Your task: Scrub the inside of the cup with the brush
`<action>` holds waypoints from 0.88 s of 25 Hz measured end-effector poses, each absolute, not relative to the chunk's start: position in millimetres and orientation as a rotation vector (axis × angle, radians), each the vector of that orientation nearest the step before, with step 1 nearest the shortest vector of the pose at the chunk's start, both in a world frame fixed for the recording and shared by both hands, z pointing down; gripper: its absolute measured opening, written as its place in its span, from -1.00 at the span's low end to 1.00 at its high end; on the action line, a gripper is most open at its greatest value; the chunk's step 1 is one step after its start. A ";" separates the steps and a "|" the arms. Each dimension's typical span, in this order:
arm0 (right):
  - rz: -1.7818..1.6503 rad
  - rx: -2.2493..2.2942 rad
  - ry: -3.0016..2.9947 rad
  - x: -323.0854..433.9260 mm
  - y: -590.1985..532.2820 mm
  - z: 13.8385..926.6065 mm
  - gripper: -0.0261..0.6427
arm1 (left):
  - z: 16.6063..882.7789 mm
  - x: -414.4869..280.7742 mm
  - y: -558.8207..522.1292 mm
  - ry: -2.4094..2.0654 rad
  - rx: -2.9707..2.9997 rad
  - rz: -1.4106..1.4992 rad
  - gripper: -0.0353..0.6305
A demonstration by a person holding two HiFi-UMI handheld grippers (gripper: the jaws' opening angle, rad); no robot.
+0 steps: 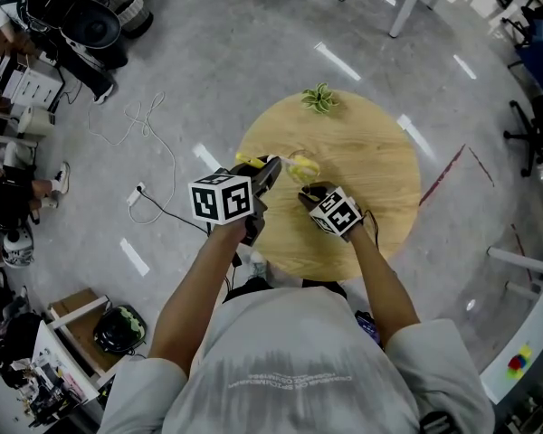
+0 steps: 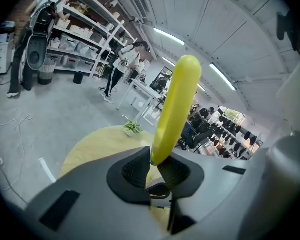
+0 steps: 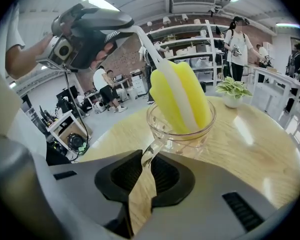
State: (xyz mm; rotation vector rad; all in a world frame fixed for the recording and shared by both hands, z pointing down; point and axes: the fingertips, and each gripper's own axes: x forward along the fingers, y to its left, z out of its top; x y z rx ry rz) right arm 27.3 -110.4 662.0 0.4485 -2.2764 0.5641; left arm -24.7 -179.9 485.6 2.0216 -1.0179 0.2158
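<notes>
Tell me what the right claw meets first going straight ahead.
The right claw grips the handle of the clear glass cup, so the cup's wall comes first, with the yellow-and-white brush head inside.

**Operator:** Report the left arm [image 1: 192, 289].

**Inspector:** The forearm is extended forward from the body. The left gripper [image 2: 156, 168] has its marker cube [image 1: 222, 198] facing up. Its jaws are closed on the yellow handle of the brush [image 2: 176, 109], which is seated between the pads.

**Operator:** And the right arm [image 1: 381, 281]?

**Inspector:** The forearm is extended forward, parallel to the left. The right gripper [image 3: 147, 173] is tilted downward. Its jaws are narrowed onto the glass handle of the cup [image 3: 190, 136]. In the head view, the two gripper tips converge and sit just beside each other.
</notes>
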 end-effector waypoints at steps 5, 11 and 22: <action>0.564 0.432 -2.286 30.2 -112.5 663.3 -0.69 | 494.7 -18.4 -182.8 -1.026 2.013 0.224 -0.74; 0.591 0.411 -2.299 25.9 -110.7 664.4 -0.70 | 507.5 -5.5 -178.0 -1.016 2.050 0.306 -0.74; 0.614 0.429 -2.303 25.0 -113.3 665.9 -0.71 | 535.1 8.0 -183.3 -1.027 2.102 0.423 -0.74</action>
